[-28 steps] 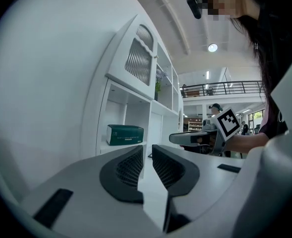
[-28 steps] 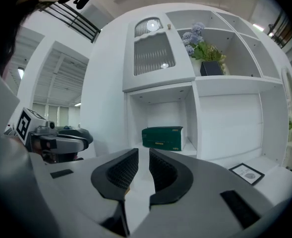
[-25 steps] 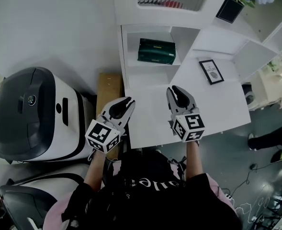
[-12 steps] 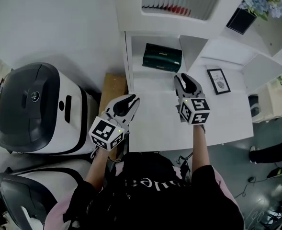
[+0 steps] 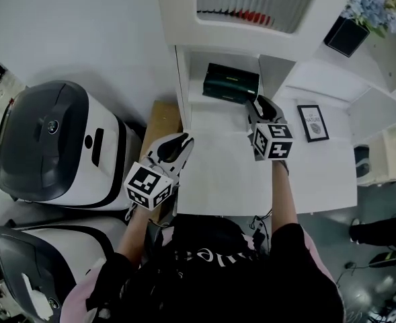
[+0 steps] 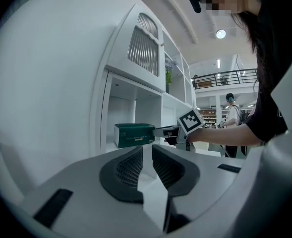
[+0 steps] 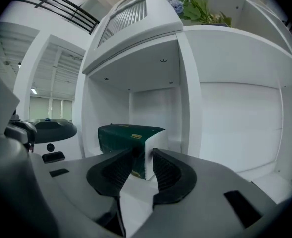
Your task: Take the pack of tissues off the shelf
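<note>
White shelf unit, open lower compartment. Right gripper at its mouth, jaws slightly spread, pinching nothing. Left gripper further back, jaws pressed together, empty. Dark green rectangular tissue pack lies inside the compartment, just beyond the right jaws.

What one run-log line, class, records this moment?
phase: approach | right gripper: open, at tissue pack, no grip | left gripper: shut, empty | tissue pack: on shelf

Pack of tissues just ahead of right gripper is showing dark green, white end face. Shelf around it is reading plain white. Cubes on that gripper and left gripper are carrying black-and-white square markers.
</note>
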Action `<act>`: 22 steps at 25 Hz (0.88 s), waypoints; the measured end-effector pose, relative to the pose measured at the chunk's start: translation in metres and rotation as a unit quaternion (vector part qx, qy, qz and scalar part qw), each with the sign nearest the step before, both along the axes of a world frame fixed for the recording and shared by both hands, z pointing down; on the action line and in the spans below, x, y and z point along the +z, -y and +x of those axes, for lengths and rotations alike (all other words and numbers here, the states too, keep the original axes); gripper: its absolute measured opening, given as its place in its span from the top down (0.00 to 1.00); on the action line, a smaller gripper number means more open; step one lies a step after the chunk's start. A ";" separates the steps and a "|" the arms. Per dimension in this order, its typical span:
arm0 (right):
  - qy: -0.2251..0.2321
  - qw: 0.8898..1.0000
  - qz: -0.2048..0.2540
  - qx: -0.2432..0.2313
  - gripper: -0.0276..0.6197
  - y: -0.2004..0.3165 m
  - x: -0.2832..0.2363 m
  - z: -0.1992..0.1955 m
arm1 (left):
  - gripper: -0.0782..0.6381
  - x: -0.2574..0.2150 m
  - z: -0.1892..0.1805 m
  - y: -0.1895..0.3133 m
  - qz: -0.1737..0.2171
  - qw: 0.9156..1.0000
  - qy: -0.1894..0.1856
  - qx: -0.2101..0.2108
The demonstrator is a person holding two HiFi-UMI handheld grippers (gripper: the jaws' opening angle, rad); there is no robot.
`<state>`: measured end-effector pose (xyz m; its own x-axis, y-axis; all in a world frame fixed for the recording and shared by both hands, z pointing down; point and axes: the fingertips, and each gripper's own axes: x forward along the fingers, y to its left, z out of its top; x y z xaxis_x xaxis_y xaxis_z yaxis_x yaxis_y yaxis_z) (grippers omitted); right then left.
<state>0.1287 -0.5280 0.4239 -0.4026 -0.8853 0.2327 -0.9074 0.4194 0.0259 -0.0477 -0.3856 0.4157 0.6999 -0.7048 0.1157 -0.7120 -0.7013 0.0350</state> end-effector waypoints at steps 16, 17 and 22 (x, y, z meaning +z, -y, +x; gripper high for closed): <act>-0.017 0.999 0.003 -0.046 0.79 -0.017 0.001 0.020 | 0.61 0.003 0.038 0.075 0.009 0.998 0.060 -0.009; -0.016 0.999 0.003 -0.046 0.79 -0.019 0.002 0.022 | 0.60 0.002 0.042 0.082 0.010 0.998 0.063 -0.010; -0.011 0.999 0.004 -0.050 0.80 -0.027 0.002 0.033 | 0.58 0.013 0.060 0.121 -0.002 0.996 0.083 -0.018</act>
<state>0.1618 -0.5006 0.4259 -0.4836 -0.8428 0.2362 -0.8604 0.5073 0.0488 0.0122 -0.5066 0.4289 0.6456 -0.7280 0.2309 -0.7325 -0.6758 -0.0826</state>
